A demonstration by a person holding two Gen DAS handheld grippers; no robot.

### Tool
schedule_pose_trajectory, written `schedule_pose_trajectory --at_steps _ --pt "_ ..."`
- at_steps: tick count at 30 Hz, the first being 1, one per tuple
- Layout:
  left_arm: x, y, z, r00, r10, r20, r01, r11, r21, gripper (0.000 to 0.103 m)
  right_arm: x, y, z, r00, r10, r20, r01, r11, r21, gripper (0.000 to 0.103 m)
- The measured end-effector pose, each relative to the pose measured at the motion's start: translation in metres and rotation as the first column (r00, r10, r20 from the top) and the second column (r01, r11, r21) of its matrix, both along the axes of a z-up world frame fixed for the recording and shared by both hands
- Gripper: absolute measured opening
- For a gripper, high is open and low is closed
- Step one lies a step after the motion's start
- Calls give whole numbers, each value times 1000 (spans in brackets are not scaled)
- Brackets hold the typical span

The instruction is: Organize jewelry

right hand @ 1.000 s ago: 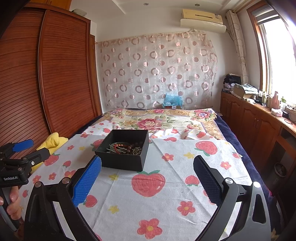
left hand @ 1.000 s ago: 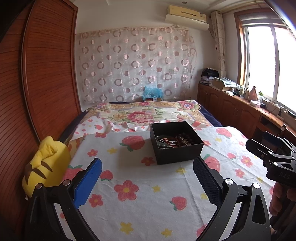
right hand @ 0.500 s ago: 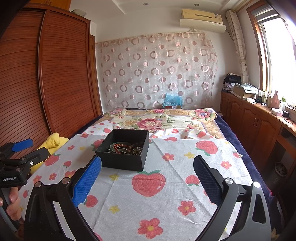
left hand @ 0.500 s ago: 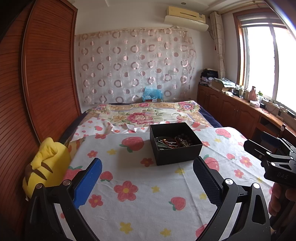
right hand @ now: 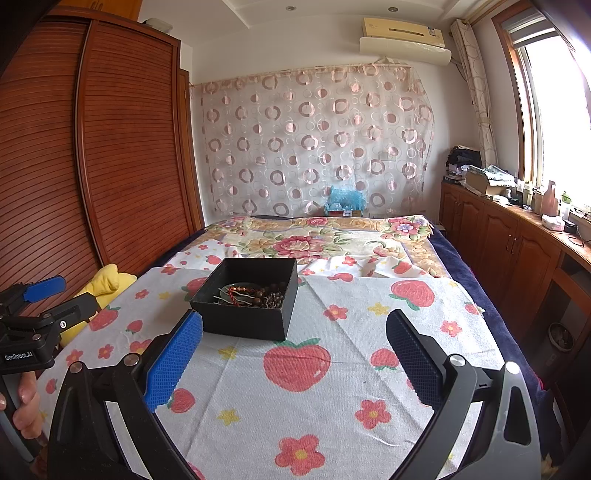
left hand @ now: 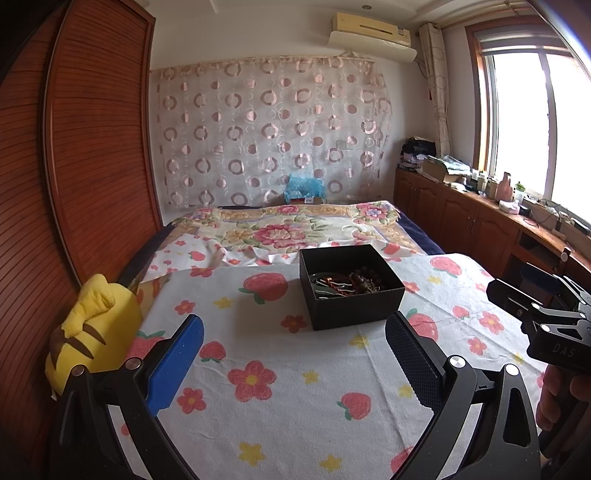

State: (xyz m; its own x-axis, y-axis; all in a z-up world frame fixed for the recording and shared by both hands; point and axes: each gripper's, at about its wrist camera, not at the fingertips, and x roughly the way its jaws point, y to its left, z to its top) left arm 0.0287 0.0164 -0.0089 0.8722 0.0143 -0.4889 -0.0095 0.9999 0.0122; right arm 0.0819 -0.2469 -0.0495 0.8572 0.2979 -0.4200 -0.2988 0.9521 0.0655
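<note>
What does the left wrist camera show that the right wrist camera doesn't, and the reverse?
Left wrist only: the yellow plush's striped face and the right gripper at the frame's right edge.

Right wrist only: the left gripper at the left edge and the bed's dark right side.

Both: the open black box of jewelry on the strawberry-print cloth; both grippers open, empty.

A white cloth (left hand: 295, 406) with strawberries and flowers covers the near bed. A yellow plush toy (left hand: 92, 339) lies at nine o'clock. At twelve o'clock hangs a circle-patterned curtain (left hand: 269, 129), with an air conditioner (left hand: 373, 29) above at one o'clock.
</note>
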Motion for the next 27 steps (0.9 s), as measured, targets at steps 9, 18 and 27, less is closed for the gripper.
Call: schedule_pose_trajectory --at_steps 9,18,27 --pt "0 0 -1 1000 -1 0 1 1000 0 95 1 0 1 1000 0 0 0 1000 1 100" --pt "-1 0 -2 1000 -1 2 1 1000 1 95 1 0 0 1000 0 0 0 1000 2 100" --pt "-1 0 -3 1000 -3 1 3 1000 0 95 0 0 0 1000 0 0 0 1000 3 100"
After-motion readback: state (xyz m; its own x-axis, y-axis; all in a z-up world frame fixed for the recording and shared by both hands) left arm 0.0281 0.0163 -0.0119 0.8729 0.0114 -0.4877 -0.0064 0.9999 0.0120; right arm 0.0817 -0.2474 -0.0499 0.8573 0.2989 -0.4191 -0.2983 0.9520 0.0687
